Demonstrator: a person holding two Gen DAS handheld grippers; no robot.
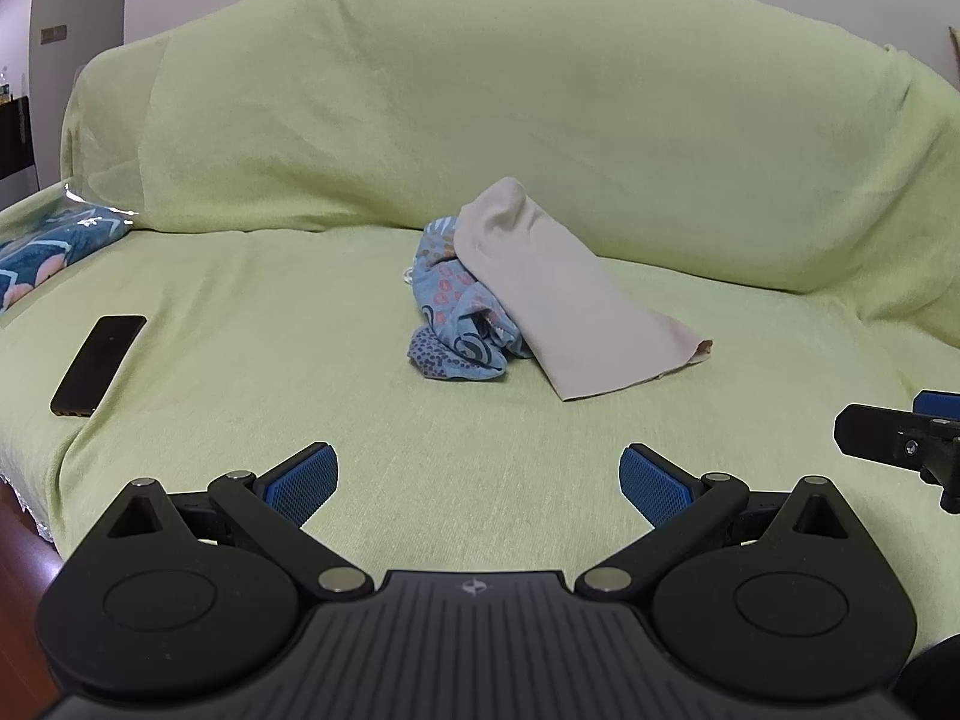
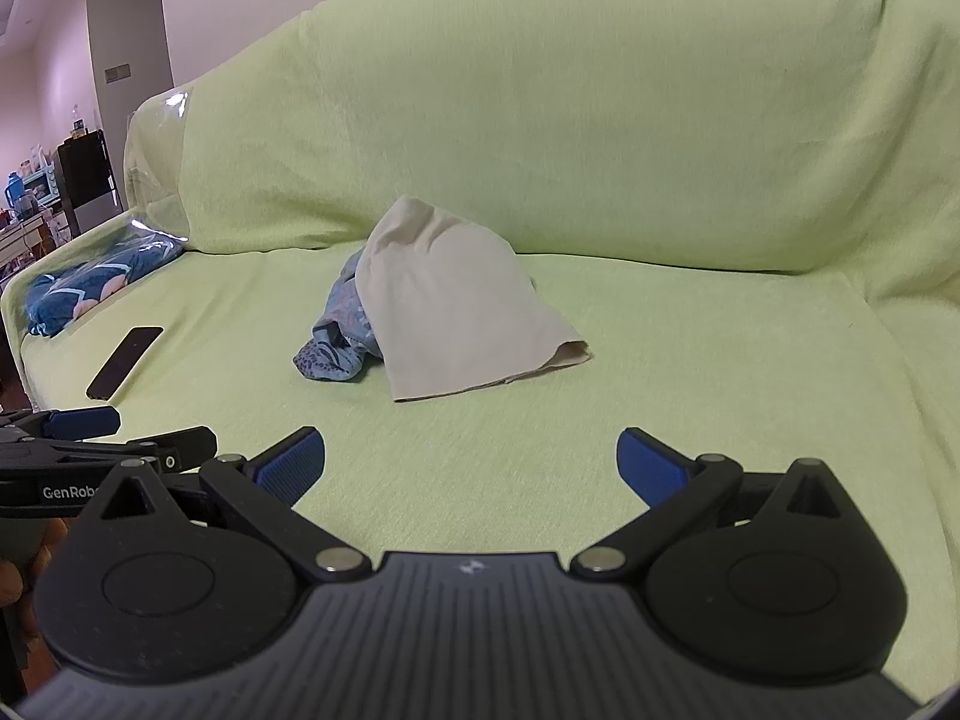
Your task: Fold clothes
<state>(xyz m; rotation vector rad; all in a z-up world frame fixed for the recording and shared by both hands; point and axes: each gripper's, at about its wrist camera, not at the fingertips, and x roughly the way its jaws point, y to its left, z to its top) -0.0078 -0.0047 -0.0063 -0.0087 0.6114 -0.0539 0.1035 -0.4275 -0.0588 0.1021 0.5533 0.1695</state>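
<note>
Now Two Open Grippers Face a Pile of Clothes

From the left wrist view, the left gripper [image 1: 479, 483] sits at the bottom of the frame. Its blue pads [image 1: 303, 483] are spread wide and hold nothing. Near the middle lies a beige cloth [image 1: 558, 294], draped over a blue patterned cloth [image 1: 456, 324]. Both rest on the green sofa cover [image 1: 240, 360]. A black phone [image 1: 99, 365] lies at the left. A blue bag [image 1: 54, 246] sits at the far left.

From the right wrist view, the right gripper [image 2: 471, 468] fills the bottom, wide open and empty too. The beige cloth [image 2: 456, 300] sits in the middle, touching the blue patterned cloth [image 2: 336, 342] on its left. The left gripper [image 2: 102, 438] shows at the lower left edge.
</note>
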